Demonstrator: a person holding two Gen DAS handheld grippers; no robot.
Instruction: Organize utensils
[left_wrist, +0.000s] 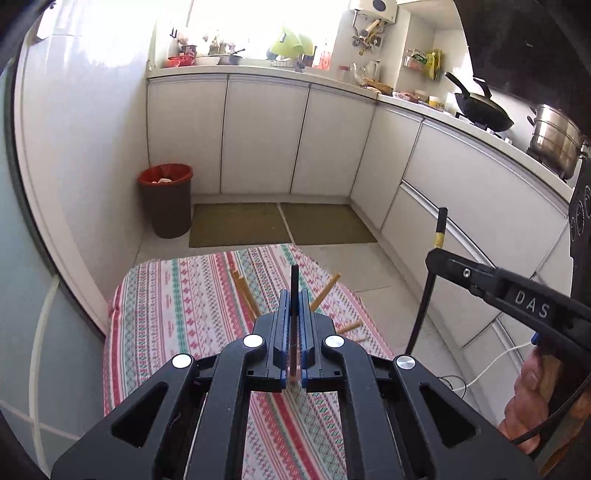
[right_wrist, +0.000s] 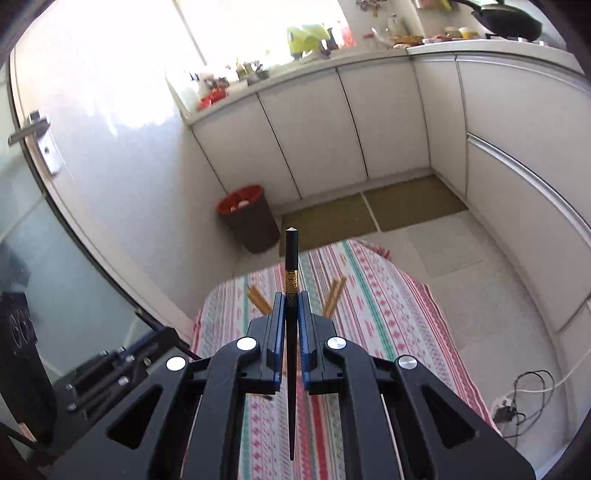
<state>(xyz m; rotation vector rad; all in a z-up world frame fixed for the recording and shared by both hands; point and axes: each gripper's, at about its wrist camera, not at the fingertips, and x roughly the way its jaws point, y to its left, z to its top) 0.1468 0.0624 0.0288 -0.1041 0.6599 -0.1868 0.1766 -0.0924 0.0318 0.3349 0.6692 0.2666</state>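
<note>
left claw (left_wrist: 294, 306): pinching one black chopstick (left_wrist: 294, 284)
right claw (right_wrist: 291, 310): clamped on one black gold-banded chopstick (right_wrist: 291, 266)
wooden chopsticks (right_wrist: 334, 295): two pairs, mid-frame on tabletop (right_wrist: 388, 295)

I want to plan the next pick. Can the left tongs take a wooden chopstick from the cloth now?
Probably not yet: the left tongs are shut on a black chopstick. The wooden chopsticks lie uncovered on the cloth just ahead.

A black chopstick (right_wrist: 291, 332) carries a gold patterned band. The tablecloth (left_wrist: 192, 306) shows pink, green and white stripes. The brown bin (left_wrist: 168, 201) has a red liner, and the gripper pads (left_wrist: 303, 314) are blue.
</note>
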